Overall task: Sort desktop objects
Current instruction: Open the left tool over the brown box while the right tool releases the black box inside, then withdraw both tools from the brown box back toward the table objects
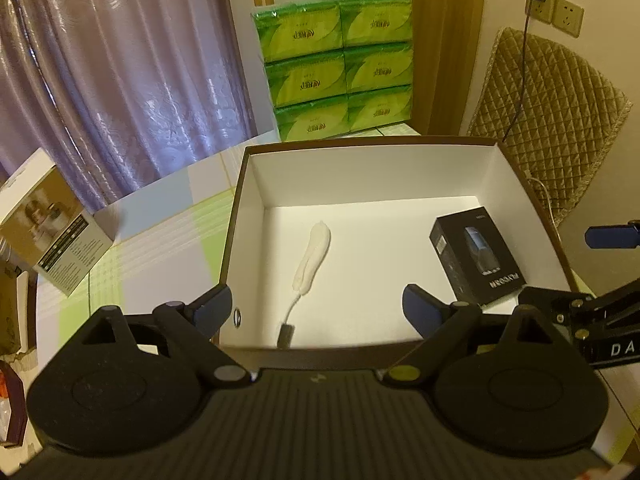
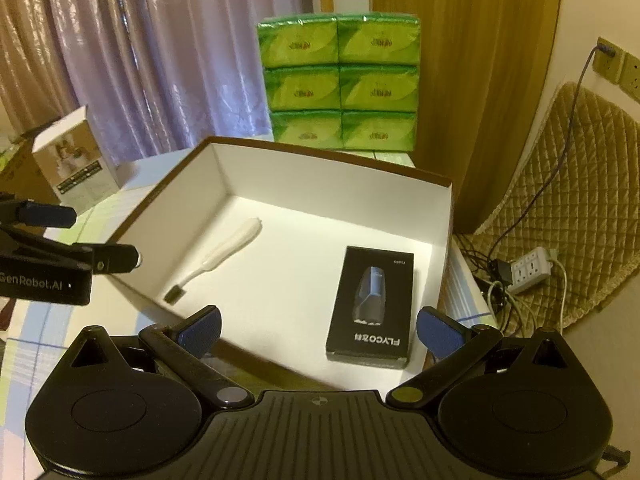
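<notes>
A: Where do the task's things lie?

B: Both are in the open white-lined box (image 1: 256,196). The black product box (image 2: 370,306) lies flat near the box's right wall and front edge. The white USB light (image 2: 234,246) lies toward the left wall, its dark plug end pointing at the front edge.

A: Their long axes?

B: The black box runs front to back. In the left view the light does nearly the same, leaning slightly; in the right view it slants toward the front-left corner.

A: And the tongs?

B: The left gripper (image 1: 318,308) has its jaws spread wide and empty, straddling the box's front edge with the light just ahead, between them. The right gripper (image 2: 318,330) is also wide open, holding nothing, with the black box straight ahead.

A: Which hand is nearer which?

B: Left for the light, right for the black box, I judge. Outside, a white carton (image 1: 52,224) stands on the desk well off the box's left side, likely the next piece to sort, nearer the left hand.
</notes>
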Available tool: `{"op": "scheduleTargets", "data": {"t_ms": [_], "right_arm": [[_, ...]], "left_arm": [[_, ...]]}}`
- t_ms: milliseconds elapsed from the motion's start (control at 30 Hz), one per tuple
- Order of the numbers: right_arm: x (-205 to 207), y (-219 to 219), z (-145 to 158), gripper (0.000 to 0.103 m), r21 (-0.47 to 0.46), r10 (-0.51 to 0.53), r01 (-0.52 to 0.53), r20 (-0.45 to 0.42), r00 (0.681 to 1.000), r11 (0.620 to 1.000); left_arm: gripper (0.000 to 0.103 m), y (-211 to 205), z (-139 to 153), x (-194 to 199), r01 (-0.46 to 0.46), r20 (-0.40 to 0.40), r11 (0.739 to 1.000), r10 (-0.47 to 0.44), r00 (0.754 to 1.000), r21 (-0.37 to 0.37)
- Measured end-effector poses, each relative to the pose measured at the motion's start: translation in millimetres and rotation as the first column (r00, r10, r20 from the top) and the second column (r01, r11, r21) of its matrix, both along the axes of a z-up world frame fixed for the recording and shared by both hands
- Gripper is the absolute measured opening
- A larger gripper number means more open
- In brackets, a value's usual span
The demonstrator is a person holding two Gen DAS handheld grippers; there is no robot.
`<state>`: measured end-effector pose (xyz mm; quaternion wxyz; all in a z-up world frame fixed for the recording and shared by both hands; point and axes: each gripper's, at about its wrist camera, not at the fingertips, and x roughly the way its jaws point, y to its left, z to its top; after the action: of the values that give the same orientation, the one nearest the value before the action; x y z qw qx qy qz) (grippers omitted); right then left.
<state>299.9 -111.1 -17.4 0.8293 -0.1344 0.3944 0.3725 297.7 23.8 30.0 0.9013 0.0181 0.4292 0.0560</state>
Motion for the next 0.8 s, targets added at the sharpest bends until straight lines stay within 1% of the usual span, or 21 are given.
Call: {"op": "scheduleTargets", "data": {"t_ms": [200,400,500,800], "right_arm": [[-25.5,-15.7,11.4,0.101,0.027,0.031,-0.031,0.009,0.999,0.999],[-51.2,-30.9,15.4,0.101,0.039,0.053,-0.053,0.013,0.999,0.998],[-61.2,-38.8,17.8,0.101,0.047,0.056,-0.057,0.01,0.998,0.997],[-81.6,-58.6,19.9,0.101,0.052,0.043,-0.043,0.003,0.999,0.998]], "left_arm": [[0.091,-10.1,10.8,-38.4,-0.028,0.034,1.0,0.028,0.999,-0.002],[0.091,-20.0,17.2,-74.2,-0.05,0.055,0.999,0.051,0.997,-0.019],[0.091,-26.2,19.3,-91.2,-0.057,0.065,0.998,0.058,0.996,-0.012],[0.091,-30.8,19.5,-128.7,-0.105,0.077,0.994,0.107,0.991,-0.031]]}}
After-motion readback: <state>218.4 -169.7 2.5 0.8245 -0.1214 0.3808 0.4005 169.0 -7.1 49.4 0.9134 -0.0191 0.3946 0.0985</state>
